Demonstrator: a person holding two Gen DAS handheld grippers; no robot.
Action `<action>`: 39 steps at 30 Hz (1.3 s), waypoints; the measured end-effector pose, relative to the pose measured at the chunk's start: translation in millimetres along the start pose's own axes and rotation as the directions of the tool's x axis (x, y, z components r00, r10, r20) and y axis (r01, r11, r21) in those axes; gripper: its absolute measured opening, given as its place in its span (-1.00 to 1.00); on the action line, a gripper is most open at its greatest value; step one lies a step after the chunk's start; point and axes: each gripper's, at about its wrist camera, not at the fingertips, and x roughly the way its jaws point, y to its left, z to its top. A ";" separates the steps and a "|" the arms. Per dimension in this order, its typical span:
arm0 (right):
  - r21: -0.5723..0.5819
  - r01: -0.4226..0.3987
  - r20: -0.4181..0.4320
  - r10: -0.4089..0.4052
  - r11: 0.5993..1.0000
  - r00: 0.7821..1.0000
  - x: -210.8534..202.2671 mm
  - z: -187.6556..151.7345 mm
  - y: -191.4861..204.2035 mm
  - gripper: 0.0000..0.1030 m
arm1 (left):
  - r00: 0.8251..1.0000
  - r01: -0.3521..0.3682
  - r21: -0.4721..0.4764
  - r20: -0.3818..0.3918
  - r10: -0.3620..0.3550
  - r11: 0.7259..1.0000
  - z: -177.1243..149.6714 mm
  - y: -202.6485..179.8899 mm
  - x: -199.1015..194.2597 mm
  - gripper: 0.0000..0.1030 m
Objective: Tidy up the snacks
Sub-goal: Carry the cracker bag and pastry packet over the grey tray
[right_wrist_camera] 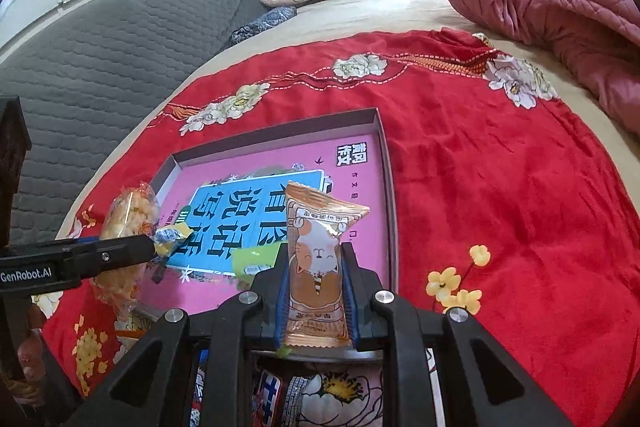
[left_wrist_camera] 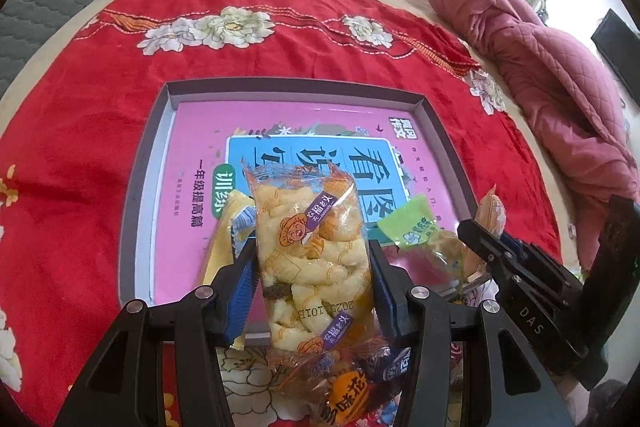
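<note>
Snacks in both grips, above a shallow grey box [left_wrist_camera: 138, 187] on a red floral cloth [left_wrist_camera: 80, 131] spread over the bed. Left hand-held gripper [left_wrist_camera: 314, 291] clamped on a clear bag of yellow puffs [left_wrist_camera: 312, 251], upright over the box's near edge. Right hand-held gripper [right_wrist_camera: 314, 301] squeezing an orange cat-print packet [right_wrist_camera: 316, 267], also upright. Green packet [right_wrist_camera: 254, 259] and small yellow-blue packet [right_wrist_camera: 172, 239] lying inside the box on a pink book [right_wrist_camera: 352, 195].
</note>
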 end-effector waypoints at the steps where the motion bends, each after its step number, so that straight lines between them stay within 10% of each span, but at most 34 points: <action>1: 0.005 0.000 -0.003 0.000 1.000 1.000 0.9 -0.2 -0.7 -0.56 | 1.000 -0.001 0.002 -0.002 0.001 1.000 0.3 -0.7 1.5 0.04; 39: -0.033 0.021 -0.054 -0.023 0.999 0.998 10.8 -3.1 8.6 -0.54 | 0.997 -0.060 0.025 -0.053 0.062 0.998 3.1 -12.8 41.4 0.04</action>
